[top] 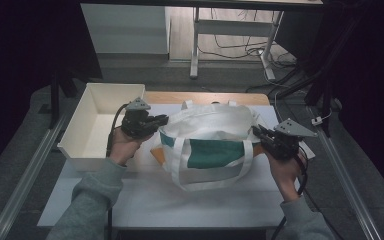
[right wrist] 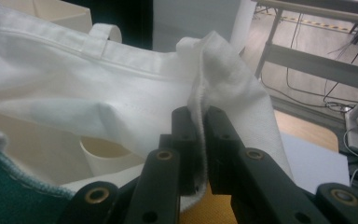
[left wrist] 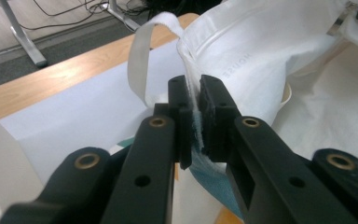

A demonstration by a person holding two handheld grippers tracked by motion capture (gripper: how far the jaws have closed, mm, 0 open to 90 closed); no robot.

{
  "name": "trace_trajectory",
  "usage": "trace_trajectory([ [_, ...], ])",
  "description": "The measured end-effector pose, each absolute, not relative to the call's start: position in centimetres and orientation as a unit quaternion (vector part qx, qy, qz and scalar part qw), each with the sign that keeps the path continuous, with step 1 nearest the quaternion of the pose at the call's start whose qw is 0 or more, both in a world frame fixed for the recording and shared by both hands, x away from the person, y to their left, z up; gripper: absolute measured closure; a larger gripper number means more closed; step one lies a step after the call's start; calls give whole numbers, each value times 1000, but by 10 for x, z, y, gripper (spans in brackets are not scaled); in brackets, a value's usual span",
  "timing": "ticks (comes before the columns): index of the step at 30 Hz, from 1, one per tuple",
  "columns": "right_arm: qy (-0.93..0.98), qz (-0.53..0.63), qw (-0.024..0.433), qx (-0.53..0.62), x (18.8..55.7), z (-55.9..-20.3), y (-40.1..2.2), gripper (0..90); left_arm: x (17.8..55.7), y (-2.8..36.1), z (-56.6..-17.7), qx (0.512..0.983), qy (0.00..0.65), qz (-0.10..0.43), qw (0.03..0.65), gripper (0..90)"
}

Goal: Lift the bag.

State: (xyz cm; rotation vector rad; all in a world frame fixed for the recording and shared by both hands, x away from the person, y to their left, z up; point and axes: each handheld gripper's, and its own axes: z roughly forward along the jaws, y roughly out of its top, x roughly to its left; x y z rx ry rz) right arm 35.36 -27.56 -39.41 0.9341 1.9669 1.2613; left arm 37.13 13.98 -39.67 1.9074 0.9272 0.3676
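A white cloth tote bag [top: 215, 137] with a green panel and white strap handles stands on the table's middle, its mouth held open. My left gripper [top: 161, 120] is shut on the bag's left rim; in the left gripper view the white fabric edge [left wrist: 193, 100] is pinched between the black pads. My right gripper [top: 256, 131] is shut on the bag's right rim, where a fold of fabric [right wrist: 200, 107] rises from between its pads. Inside the bag a pale round paper cup [right wrist: 103, 159] shows.
A white open box [top: 100, 122] stands at the table's left, right behind my left hand. A white sheet [top: 180, 200] covers the wooden table. Something orange [top: 157, 155] lies under the bag. Desk legs and cables cross the floor beyond.
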Motion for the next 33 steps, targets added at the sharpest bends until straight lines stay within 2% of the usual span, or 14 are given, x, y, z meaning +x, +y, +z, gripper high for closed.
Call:
trace_trajectory([
  [13,754,462,294,363,342,-422,-285,835,358,128,-419,805,367,138,446,825],
  [33,761,452,290,364,338,-431,-288,835,356,121,-426,813,362,134,435,821],
])
